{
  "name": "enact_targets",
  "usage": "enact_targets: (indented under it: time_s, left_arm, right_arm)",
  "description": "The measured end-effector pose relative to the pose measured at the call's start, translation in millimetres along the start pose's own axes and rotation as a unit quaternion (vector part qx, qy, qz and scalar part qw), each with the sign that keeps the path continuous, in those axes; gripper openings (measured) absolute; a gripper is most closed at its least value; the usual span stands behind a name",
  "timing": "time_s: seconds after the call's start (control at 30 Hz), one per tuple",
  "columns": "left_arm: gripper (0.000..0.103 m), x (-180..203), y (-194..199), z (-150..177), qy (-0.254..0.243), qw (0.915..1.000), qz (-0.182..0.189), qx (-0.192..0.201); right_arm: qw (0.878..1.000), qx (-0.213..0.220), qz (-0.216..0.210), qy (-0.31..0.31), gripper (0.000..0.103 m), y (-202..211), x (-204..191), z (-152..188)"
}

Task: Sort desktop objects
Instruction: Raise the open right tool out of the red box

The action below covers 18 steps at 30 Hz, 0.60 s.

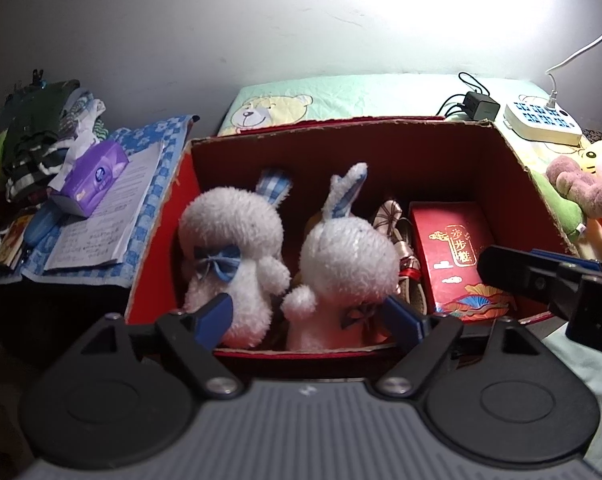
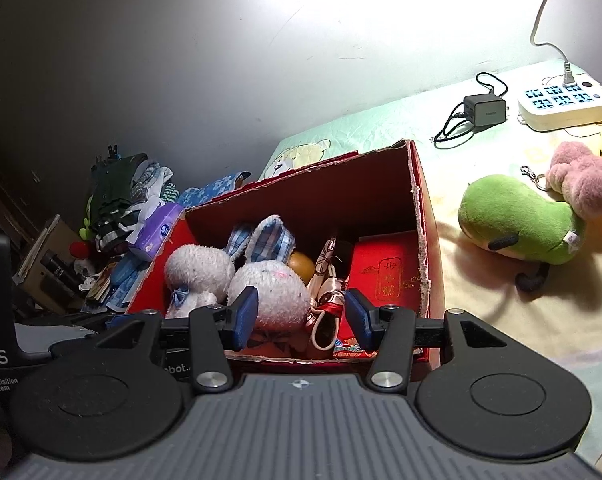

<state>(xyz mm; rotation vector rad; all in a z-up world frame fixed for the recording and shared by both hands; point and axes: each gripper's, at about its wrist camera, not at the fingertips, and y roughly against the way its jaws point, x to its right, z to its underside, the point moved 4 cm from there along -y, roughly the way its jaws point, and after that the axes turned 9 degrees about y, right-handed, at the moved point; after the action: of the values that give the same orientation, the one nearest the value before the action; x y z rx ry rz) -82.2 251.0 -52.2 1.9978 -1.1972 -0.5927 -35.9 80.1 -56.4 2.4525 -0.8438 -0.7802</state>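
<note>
Both the left gripper (image 1: 309,318) and right gripper (image 2: 301,318) hover spread and empty at the near rim of the red cardboard box (image 2: 419,240), which already holds two white plush rabbits (image 1: 233,240) and a red gift box (image 1: 457,256). Right of the right gripper, a green plush toy (image 2: 517,220) and a pink plush toy (image 2: 585,180) lie unsorted on the bed.

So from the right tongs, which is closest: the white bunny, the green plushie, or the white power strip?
In the right wrist view:
1. White bunny, in the red box, between the right tongs.
2. Green plushie, on the bed, to the right.
3. White power strip, far right by the wall.
</note>
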Motion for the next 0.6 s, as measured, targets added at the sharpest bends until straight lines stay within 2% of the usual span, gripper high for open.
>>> enact_targets:
  time_s: [0.23, 0.6]
  left_arm:
    - [0.091, 3.8, 3.7, 0.3, -0.001, 1.0, -0.003, 0.008]
    - [0.093, 1.6, -1.4, -0.9, 0.009, 0.9998, -0.015, 0.003]
  right_arm:
    - [1.0, 0.003, 0.005, 0.0, 0.052, 2.3, 1.8, 2.5]
    - [1.0, -0.002, -0.001, -0.002, 0.052, 2.9, 3.8, 3.9]
